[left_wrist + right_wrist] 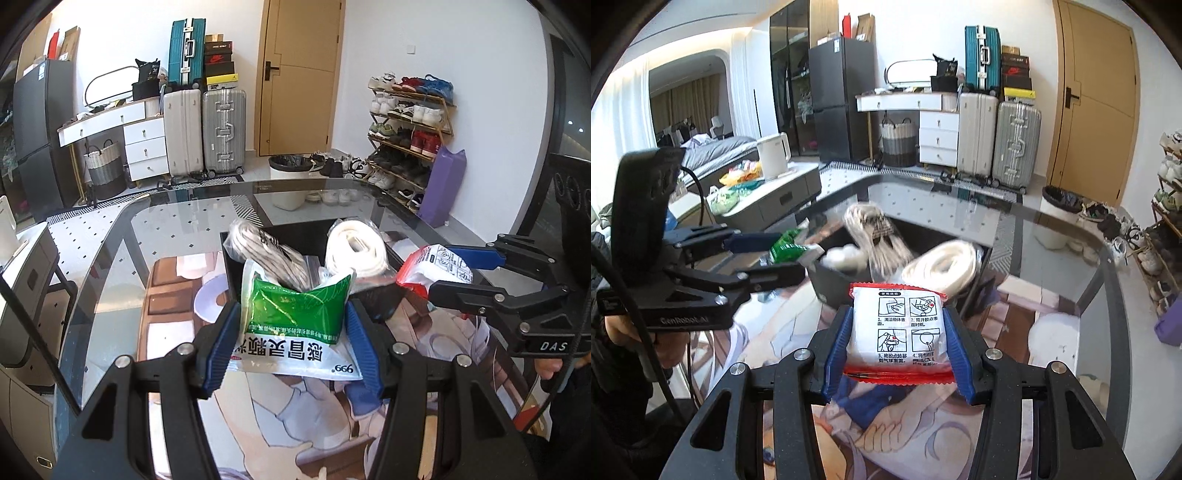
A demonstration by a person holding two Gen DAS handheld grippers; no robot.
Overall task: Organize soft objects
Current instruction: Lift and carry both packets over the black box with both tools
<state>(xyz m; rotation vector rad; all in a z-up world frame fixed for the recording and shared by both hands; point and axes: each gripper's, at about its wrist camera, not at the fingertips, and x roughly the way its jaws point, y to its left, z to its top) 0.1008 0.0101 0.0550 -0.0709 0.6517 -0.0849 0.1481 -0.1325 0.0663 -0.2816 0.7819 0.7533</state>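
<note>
Both grippers are carrying packets just short of the black bin (236, 273): the left gripper (291, 328) jaws are squeezing a green sachet (295, 314), the right gripper (897, 339) jaws are pinching a red-edged packet (897, 332). They're hovering above the glass surface (177, 221), probably lining up drops beside the rolled cloth (356, 251) and bagged cord (266, 254) inside.

The black bin (827, 284) was largely filled by a white roll (942, 267) and a bagged striped bundle (875, 236); only its near left corner was left open. Bare glass tabletop (177, 221) was seen beyond it.
</note>
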